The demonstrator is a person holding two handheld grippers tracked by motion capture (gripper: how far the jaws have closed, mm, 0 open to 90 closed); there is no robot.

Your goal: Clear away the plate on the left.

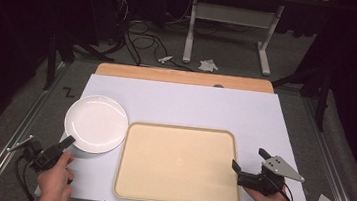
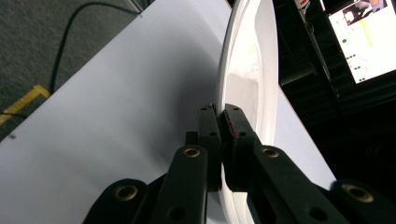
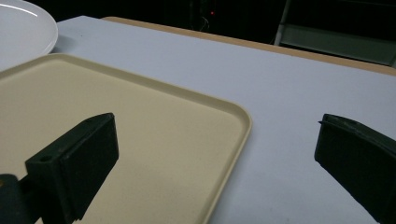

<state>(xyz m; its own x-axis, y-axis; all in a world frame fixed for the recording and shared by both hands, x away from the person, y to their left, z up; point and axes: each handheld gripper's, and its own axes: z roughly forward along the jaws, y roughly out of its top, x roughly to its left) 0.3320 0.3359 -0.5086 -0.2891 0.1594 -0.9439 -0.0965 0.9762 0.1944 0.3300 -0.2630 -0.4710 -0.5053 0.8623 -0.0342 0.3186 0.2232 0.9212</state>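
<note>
The white plate lies flat at the near left of the table, face up, just left of the tan tray. Being round, it has no long axis. The left gripper has its fingers pinched on the plate's near rim, one above and one below. The right gripper rests by the tray's right edge, its fingers spread wide around the tray's rim, gripping nothing.
</note>
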